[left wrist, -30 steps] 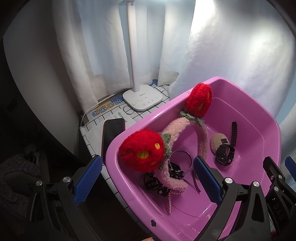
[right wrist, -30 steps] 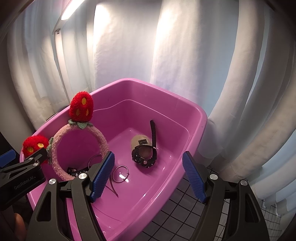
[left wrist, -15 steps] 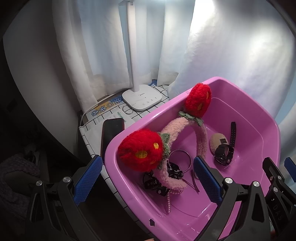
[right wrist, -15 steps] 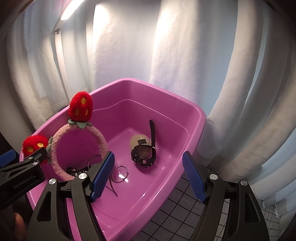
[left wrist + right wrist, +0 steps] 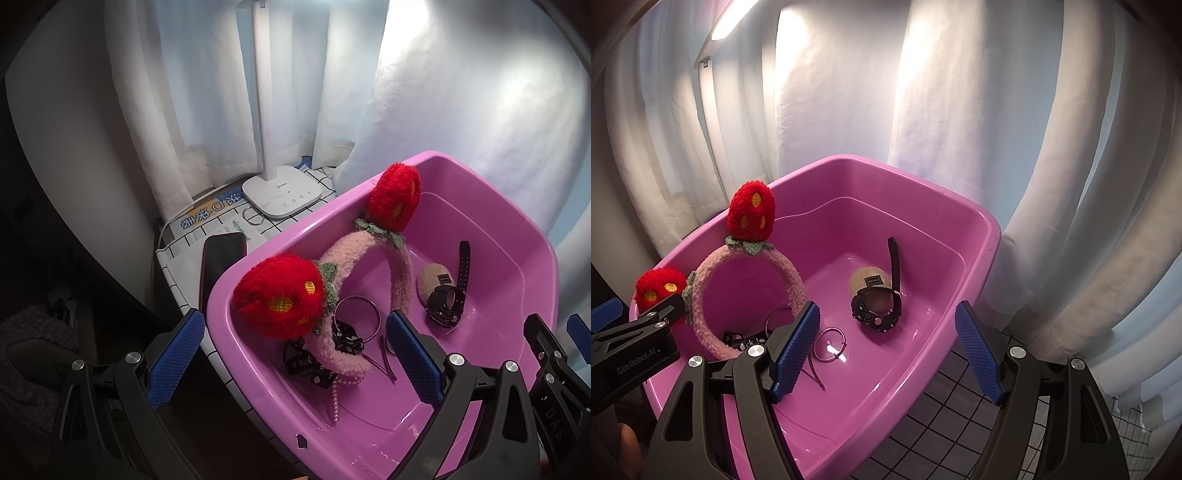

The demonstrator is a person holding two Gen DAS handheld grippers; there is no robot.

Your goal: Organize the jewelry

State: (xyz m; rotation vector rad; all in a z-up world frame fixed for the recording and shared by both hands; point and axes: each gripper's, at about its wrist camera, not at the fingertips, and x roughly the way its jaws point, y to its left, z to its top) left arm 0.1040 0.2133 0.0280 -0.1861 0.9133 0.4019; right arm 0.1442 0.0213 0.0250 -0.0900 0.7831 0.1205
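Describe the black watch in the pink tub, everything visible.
The black watch looks like chunky matte plastic with a round dark face. It lies on the floor of the pink tub, strap looped around a tan oval pad bearing a small black label. One strap end sticks upward. No gripper touches it.

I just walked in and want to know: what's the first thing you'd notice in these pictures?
The big pink tub fills the middle. At its left side stands a fluffy pink headband with two red strawberries on top. A black watch lies on the tub's floor further right. Both grippers, left and right, hang open and empty over the tub's near edge.
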